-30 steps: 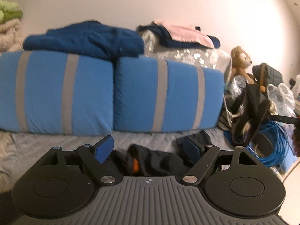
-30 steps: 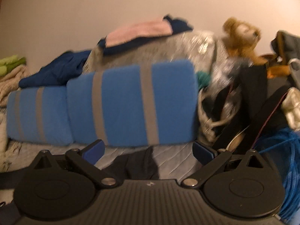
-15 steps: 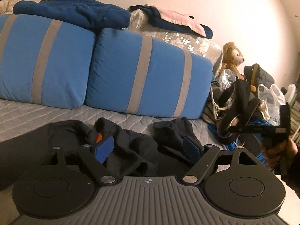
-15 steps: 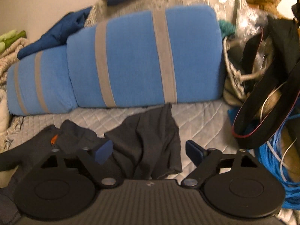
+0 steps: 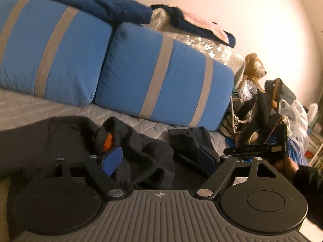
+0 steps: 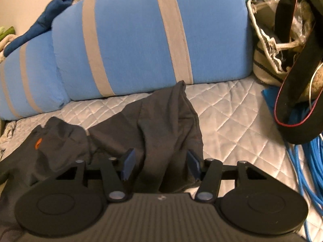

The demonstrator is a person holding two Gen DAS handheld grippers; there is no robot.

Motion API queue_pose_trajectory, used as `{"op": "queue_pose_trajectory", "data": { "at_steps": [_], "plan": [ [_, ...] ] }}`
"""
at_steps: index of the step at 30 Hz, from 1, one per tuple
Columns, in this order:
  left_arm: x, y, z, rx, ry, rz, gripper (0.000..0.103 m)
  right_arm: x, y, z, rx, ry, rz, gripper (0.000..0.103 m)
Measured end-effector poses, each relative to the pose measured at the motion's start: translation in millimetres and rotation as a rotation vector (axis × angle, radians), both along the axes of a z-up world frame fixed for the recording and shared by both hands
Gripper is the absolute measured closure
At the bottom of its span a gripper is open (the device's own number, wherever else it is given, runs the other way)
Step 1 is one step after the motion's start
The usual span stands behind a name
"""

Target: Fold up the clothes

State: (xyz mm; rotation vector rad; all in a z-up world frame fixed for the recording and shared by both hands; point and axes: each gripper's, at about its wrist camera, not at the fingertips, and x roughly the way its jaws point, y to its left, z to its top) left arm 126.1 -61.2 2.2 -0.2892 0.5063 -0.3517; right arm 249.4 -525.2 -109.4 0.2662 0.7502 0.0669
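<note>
Both grippers had dropped closer to the dark shirt (image 6: 161, 121), crumpled on the grey quilt (image 6: 232, 109) before the blue pillows (image 6: 141, 40). We noted left gripper (image 5: 159, 159) and right gripper (image 6: 161, 161) fingers spread, straddling folds, pinching nothing.

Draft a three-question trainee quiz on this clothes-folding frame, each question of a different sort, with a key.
1. True or false: the right gripper is shut on the dark garment.
2. The garment's small patch is: A green, B orange, C white?
3. Fill in: the striped blue pillows lie behind the garment on a quilted grey ____.

Key: 1 false, both the right and the left gripper are open around bunched fabric; 2 B; 3 bedcover.
</note>
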Motion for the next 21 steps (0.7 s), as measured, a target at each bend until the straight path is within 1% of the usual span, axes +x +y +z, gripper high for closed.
{"op": "queue_pose_trajectory", "data": {
  "at_steps": [2,7,12,14,15,16,17,19,21],
  "plan": [
    [0,0,-2,0.002,0.006,0.008,0.021,10,-1,-7,0.005,0.006,-0.011,0.045],
    [4,-3,-5,0.012,0.034,-0.015,0.021,35,-4,-23,0.016,0.022,-0.037,0.045],
    [4,-4,-6,0.007,0.034,-0.019,0.021,55,-6,-38,0.019,0.043,-0.057,0.046],
    [4,-4,-7,0.005,0.033,-0.021,0.021,58,-9,-41,0.04,0.046,-0.066,0.055],
    [4,-5,-7,0.005,0.033,-0.021,0.021,59,-11,-41,0.049,0.049,-0.066,0.073],
    [4,-5,-7,0.005,0.033,-0.022,0.021,58,-11,-40,0.061,0.05,-0.066,0.096],
    [4,-5,-7,0.004,0.033,-0.022,0.022,56,-12,-39,0.074,0.051,-0.065,0.101],
    [4,-5,-7,0.002,0.033,-0.022,0.021,53,-14,-36,0.097,0.052,-0.062,0.102],
    [4,-6,-7,0.001,0.034,-0.022,0.021,43,-6,-28,0.095,0.042,-0.023,0.102]
  ]
}}
